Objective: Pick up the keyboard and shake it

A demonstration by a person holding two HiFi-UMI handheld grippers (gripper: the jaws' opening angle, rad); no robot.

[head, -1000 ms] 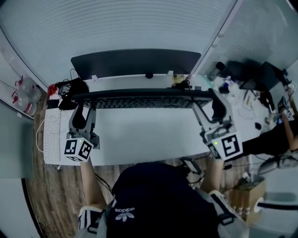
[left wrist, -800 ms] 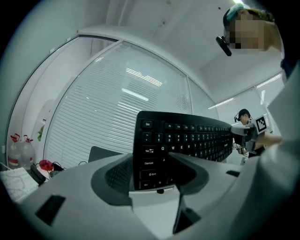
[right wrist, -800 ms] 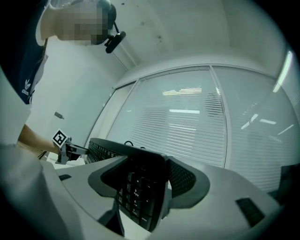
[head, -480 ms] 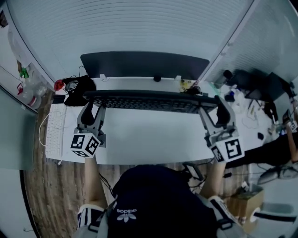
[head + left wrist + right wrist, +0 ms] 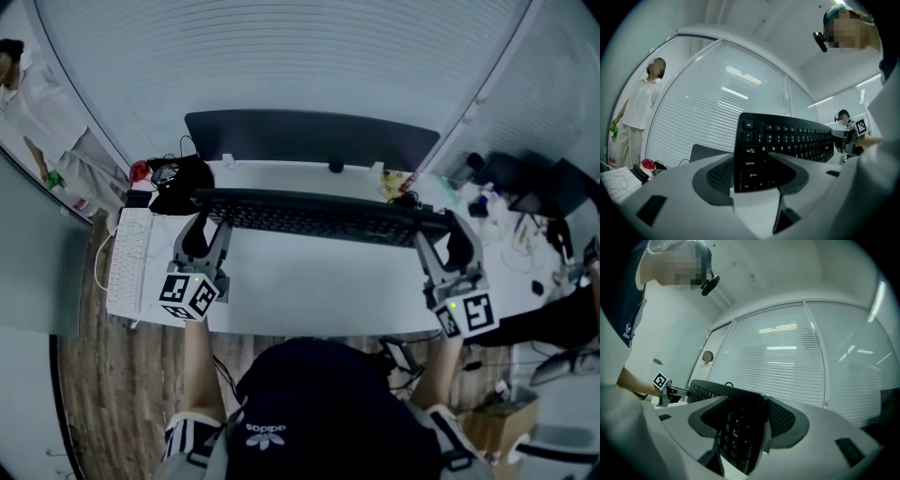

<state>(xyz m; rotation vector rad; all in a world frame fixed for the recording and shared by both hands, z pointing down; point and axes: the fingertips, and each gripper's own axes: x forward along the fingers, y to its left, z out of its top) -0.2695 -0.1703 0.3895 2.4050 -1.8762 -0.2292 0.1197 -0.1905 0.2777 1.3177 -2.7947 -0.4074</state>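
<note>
**Item:** keyboard [image 5: 323, 217], black, full-width, slim, pale legends on the keys.

**Location:** appears lifted clear of the white desk [image 5: 309, 291], roughly level, in front of the dark monitor [image 5: 309, 141].

**Hold:** the left claw [image 5: 208, 234] pinches its left end and the right claw [image 5: 450, 242] its right end. Gripping both ends probably balances the long body for shaking.

**Also present:** white keyboard [image 5: 128, 262] at the desk's left edge.

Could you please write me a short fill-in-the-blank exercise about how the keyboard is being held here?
1. The black keyboard is gripped by ___ of the two grippers at once.
2. The left gripper is shut on its ___ end, the right gripper on the opposite one.
3. The other keyboard, lying at the left edge of the desk, is ___ in colour.
Missing words: both; left; white.
</note>
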